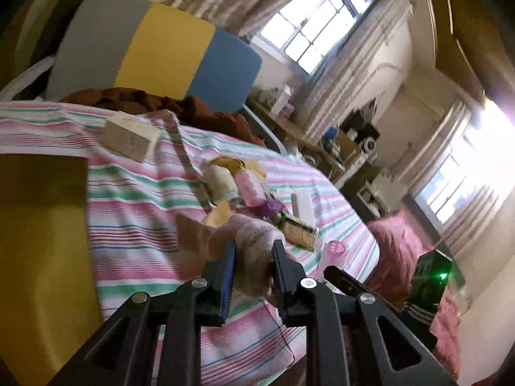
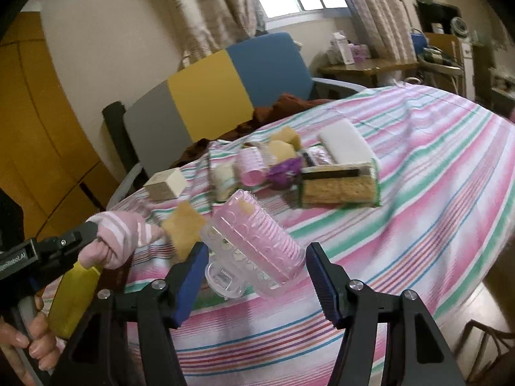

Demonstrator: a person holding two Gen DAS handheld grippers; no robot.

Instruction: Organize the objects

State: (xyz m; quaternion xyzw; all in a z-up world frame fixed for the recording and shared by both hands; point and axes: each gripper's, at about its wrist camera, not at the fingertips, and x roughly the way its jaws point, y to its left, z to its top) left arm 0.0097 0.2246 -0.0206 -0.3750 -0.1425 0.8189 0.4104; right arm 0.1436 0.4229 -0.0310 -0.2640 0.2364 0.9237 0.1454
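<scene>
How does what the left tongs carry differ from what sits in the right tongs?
The left tongs are shut on a pink striped cloth, soft and bunched. The right tongs stand wider around a clear pink ribbed roller, rigid and cylindrical; whether the pads press it is unclear. Both items are pink and off the striped tablecloth.

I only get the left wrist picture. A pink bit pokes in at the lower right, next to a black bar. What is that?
Observer: It is a bristly pink hair roller with a clear clip. It lies crosswise between the fingers of the right gripper.
Operator: And who carries the claw I look along?
Observer: A bare hand grips the handle of the left gripper, at the bottom left of the right wrist view.
Operator: Is the cloth in my claw plain?
Observer: No. From the side, the cloth is pink with white stripes.
</scene>
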